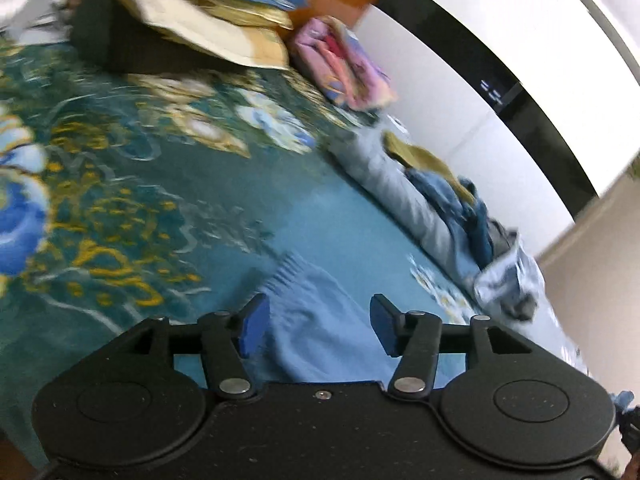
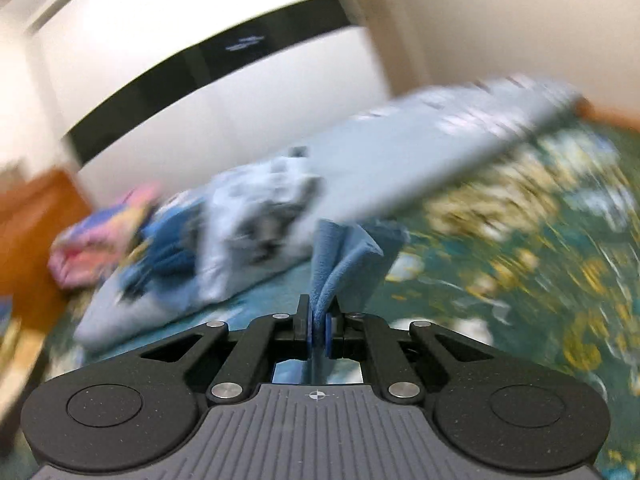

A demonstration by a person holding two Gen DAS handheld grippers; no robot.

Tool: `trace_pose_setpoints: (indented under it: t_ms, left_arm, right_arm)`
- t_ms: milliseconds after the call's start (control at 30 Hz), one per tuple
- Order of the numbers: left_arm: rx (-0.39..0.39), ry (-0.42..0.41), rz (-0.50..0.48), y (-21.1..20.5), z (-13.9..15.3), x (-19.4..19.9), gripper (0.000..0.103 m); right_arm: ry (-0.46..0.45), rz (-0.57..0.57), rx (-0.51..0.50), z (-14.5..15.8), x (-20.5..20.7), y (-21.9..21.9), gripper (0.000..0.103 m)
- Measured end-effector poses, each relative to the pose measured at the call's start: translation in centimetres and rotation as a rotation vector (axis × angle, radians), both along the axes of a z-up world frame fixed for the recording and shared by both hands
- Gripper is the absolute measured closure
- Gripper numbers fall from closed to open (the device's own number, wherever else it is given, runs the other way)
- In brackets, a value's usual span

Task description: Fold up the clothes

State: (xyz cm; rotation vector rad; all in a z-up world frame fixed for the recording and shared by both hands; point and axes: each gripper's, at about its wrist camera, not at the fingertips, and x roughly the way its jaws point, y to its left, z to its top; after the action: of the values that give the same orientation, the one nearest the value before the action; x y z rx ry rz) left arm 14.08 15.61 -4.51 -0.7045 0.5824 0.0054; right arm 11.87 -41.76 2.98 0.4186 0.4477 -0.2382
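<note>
A light blue cloth (image 1: pixel 320 320) with a fringed edge lies on the teal floral bedspread (image 1: pixel 140 200). My left gripper (image 1: pixel 316 326) is open just above it, its blue pads on either side of the cloth. My right gripper (image 2: pixel 318 330) is shut on a bunched fold of the same light blue cloth (image 2: pixel 344 264), which sticks up and forward from between the pads. The right wrist view is blurred by motion.
A heap of unfolded clothes (image 1: pixel 460 200) lies on a grey-blue sheet along the bed's edge; it also shows in the right wrist view (image 2: pixel 240 232). A pink folded bundle (image 1: pixel 344 68) and pillows (image 1: pixel 208 12) lie by the orange headboard. A white wall with a black band (image 2: pixel 200 52) stands behind.
</note>
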Motion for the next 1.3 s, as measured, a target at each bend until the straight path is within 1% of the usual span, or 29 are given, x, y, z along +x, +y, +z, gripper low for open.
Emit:
trace_pose_setpoints:
  t_ms: [67, 133, 167, 200, 300, 333, 433, 500, 533, 567, 600, 633, 667, 700, 733, 767, 833, 867, 967, 1033, 1100, 1167, 1200, 1233, 1267, 1300]
  left_arm:
    - [-0.022, 0.023, 0.018, 0.5, -0.4, 0.2, 0.049]
    - [-0.047, 0.047, 0.019, 0.9, -0.8, 0.1, 0.049]
    - [-0.058, 0.056, 0.017, 1.1, -1.1, 0.0, 0.049]
    - [-0.065, 0.064, 0.016, 1.2, -1.3, -0.1, 0.049]
    - [-0.076, 0.086, 0.018, 1.7, -1.9, -0.5, 0.048]
    - [-0.083, 0.092, 0.019, 1.8, -2.0, -0.6, 0.048]
    - [-0.095, 0.101, 0.020, 2.2, -2.4, -0.8, 0.047]
    - [-0.100, 0.107, 0.015, 2.2, -2.7, -0.8, 0.046]
    - [-0.106, 0.112, 0.013, 2.2, -2.9, -0.7, 0.046]
    - [-0.115, 0.118, 0.008, 2.1, -3.1, -0.6, 0.046]
    - [-0.122, 0.121, 0.001, 1.9, -3.3, -0.6, 0.046]
    - [-0.124, 0.121, -0.008, 1.7, -3.4, -0.5, 0.045]
    - [-0.124, 0.121, -0.018, 1.5, -3.5, -0.4, 0.045]
    - [-0.124, 0.121, -0.027, 1.2, -3.5, -0.3, 0.045]
    - [-0.127, 0.120, -0.035, 1.0, -3.6, -0.1, 0.044]
    - [-0.132, 0.118, -0.043, 0.8, -3.7, 0.0, 0.043]
    - [-0.149, 0.115, -0.052, 0.5, -4.1, 0.5, 0.040]
    - [-0.159, 0.120, -0.046, 0.3, -4.3, 0.7, 0.039]
    - [-0.191, 0.109, -0.017, 0.2, -5.0, 0.9, 0.037]
    - [-0.204, 0.097, -0.002, 0.1, -5.2, 1.0, 0.037]
    - [-0.211, 0.083, 0.016, -0.1, -5.3, 1.1, 0.038]
    - [-0.219, 0.065, 0.039, -0.2, -5.3, 1.2, 0.041]
    - [-0.219, 0.057, 0.050, -0.3, -5.4, 1.2, 0.051]
    - [-0.217, 0.062, 0.065, -0.3, -5.5, 1.4, 0.068]
    - [-0.215, 0.071, 0.082, -0.3, -5.6, 1.5, 0.076]
    - [-0.223, 0.080, 0.096, -0.2, -5.8, 1.6, 0.079]
  right_arm:
    - [0.042, 0.106, -0.113, -0.1, 1.7, 4.2, 0.099]
    - [0.094, 0.217, -0.229, -1.4, 2.9, 9.0, 0.099]
    - [0.118, 0.269, -0.256, -2.3, 3.3, 11.0, 0.099]
    - [0.141, 0.318, -0.271, -3.1, 3.7, 13.0, 0.099]
    - [0.209, 0.439, -0.254, -5.6, 4.3, 17.6, 0.099]
    - [0.231, 0.474, -0.270, -6.4, 4.3, 19.2, 0.099]
    - [0.283, 0.547, -0.305, -7.9, 3.5, 22.7, 0.099]
    - [0.294, 0.581, -0.309, -8.2, 2.7, 23.9, 0.098]
    - [0.297, 0.587, -0.314, -8.3, 2.3, 24.1, 0.097]
    - [0.300, 0.592, -0.310, -8.5, 2.2, 24.2, 0.094]
    - [0.309, 0.604, -0.296, -8.5, 2.1, 24.3, 0.086]
    - [0.315, 0.615, -0.282, -8.5, 1.9, 24.3, 0.083]
    - [0.315, 0.625, -0.268, -8.5, 1.7, 24.4, 0.082]
    - [0.314, 0.638, -0.257, -8.5, 1.5, 24.4, 0.078]
    - [0.312, 0.657, -0.240, -8.5, 1.4, 24.3, 0.070]
    - [0.309, 0.674, -0.219, -8.6, 1.2, 24.3, 0.067]
    - [0.292, 0.705, -0.159, -8.3, 1.2, 23.9, 0.066]
    - [0.276, 0.701, -0.137, -7.9, 1.1, 23.5, 0.065]
    - [0.199, 0.628, -0.085, -6.1, 0.4, 21.7, 0.062]
    - [0.159, 0.560, -0.040, -5.3, -0.4, 19.7, 0.053]
    - [0.159, 0.488, -0.005, -5.4, -0.8, 17.8, 0.053]
    - [0.198, 0.439, 0.024, -6.0, -1.0, 16.8, 0.053]
    - [0.209, 0.428, 0.032, -6.3, -1.2, 16.5, 0.053]
    - [0.209, 0.433, 0.026, -6.4, -1.5, 16.6, 0.053]
    - [0.206, 0.443, 0.007, -6.5, -1.9, 16.9, 0.053]
    - [0.203, 0.454, -0.012, -6.5, -2.2, 17.2, 0.053]
